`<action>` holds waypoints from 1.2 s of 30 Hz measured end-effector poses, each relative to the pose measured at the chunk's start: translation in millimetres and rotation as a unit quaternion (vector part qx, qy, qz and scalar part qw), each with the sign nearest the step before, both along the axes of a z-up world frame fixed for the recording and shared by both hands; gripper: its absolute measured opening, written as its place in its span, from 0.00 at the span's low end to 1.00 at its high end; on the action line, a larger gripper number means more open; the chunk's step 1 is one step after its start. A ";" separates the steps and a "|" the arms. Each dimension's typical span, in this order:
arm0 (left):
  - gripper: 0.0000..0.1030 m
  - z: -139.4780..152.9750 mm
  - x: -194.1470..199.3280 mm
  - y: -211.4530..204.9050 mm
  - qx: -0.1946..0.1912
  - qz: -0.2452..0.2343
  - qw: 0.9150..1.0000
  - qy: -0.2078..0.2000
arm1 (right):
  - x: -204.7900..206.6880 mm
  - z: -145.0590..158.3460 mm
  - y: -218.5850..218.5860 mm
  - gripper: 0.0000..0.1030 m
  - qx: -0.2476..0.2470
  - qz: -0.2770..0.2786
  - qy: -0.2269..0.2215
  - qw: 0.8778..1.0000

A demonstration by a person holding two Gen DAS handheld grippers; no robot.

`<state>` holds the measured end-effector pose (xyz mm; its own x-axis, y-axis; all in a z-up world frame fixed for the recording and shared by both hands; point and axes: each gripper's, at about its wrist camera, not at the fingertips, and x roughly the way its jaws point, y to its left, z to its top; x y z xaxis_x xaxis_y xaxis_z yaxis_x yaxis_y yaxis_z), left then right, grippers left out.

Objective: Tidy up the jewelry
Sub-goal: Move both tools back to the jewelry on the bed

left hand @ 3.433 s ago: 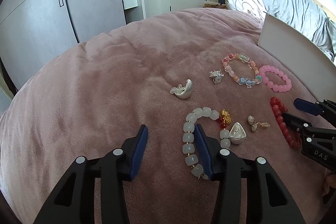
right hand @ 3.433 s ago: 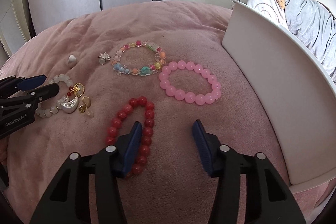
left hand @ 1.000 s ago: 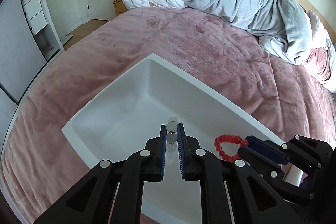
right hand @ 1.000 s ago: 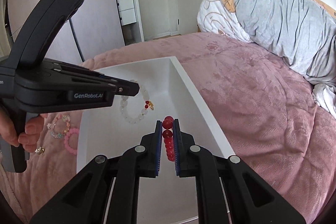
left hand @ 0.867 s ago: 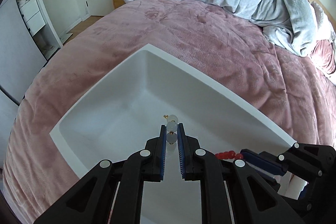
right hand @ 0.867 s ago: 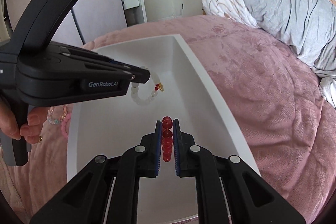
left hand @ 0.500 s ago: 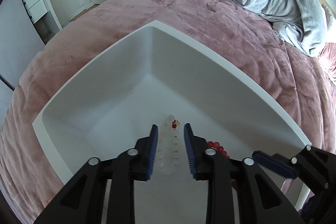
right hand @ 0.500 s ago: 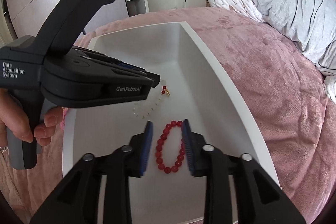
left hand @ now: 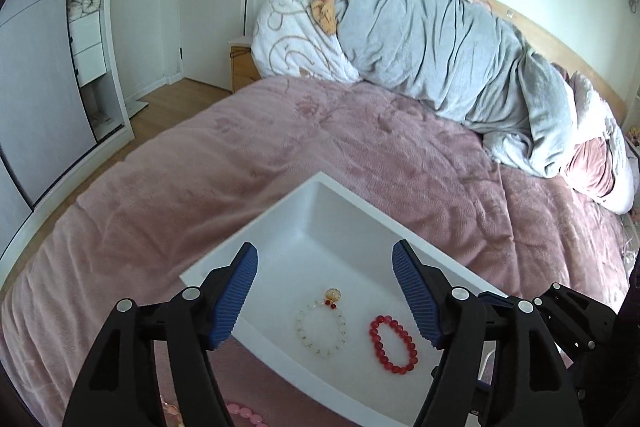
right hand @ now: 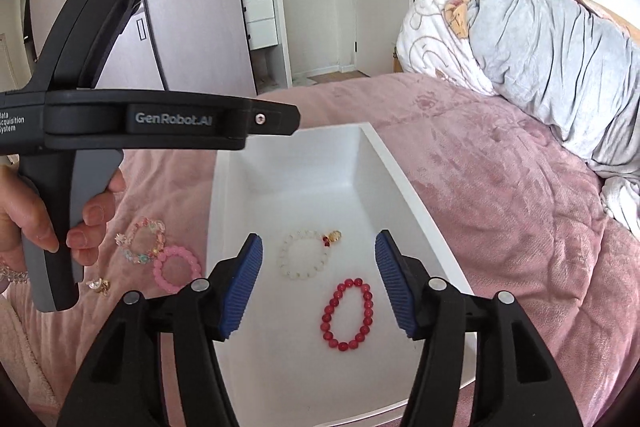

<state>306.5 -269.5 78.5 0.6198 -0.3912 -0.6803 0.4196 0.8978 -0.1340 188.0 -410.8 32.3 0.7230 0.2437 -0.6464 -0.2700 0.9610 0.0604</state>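
Observation:
A white tray [left hand: 280,211] [right hand: 404,183] rests on the pink bedspread. Inside it lie a white bead bracelet [left hand: 321,327] [right hand: 306,255] with a gold charm and a red bead bracelet [left hand: 393,343] [right hand: 347,315]. My left gripper [left hand: 324,291] hangs above the tray, its jaws opening, nothing between them. My right gripper [right hand: 318,281] also hovers over the tray with jaws opening and empty. On the bedspread left of the tray lie a pink bracelet [right hand: 176,269], a multicolour bracelet [right hand: 145,241] and small earrings [right hand: 98,283].
A hand [right hand: 38,223] holds the left gripper's handle, which crosses the upper left of the right wrist view. A grey duvet [left hand: 440,55] and pillows are piled at the bed's head. Wardrobes [right hand: 192,19] and a door stand beyond.
Both grippers went from shut on their bracelets to open; the white and red bracelets dropped into the tray. Both grippers then rose and pulled back from it.

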 end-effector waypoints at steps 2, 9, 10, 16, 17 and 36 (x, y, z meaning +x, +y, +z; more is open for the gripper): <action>0.81 17.7 -12.3 21.8 -0.016 0.007 0.999 -0.028 | -8.2 14.0 7.1 0.68 0.006 0.006 -0.019 1.000; 0.97 62.5 -61.2 100.5 0.006 0.062 0.990 -0.125 | -32.8 53.1 49.0 0.87 0.004 0.038 -0.079 0.996; 0.97 66.2 -67.0 113.7 0.010 0.069 0.989 -0.130 | -36.2 56.8 56.9 0.90 0.001 0.044 -0.086 0.995; 0.97 71.2 -93.9 187.3 0.011 0.132 0.981 -0.144 | -50.8 67.0 100.1 0.95 -0.013 0.070 -0.111 0.991; 0.97 68.6 -98.1 198.7 0.010 0.138 0.980 -0.146 | -51.0 67.6 106.2 0.95 -0.011 0.075 -0.110 0.991; 0.97 -59.7 -156.6 292.6 0.074 0.193 0.972 -0.115 | -27.7 -15.7 191.0 0.95 -0.023 0.094 -0.038 0.995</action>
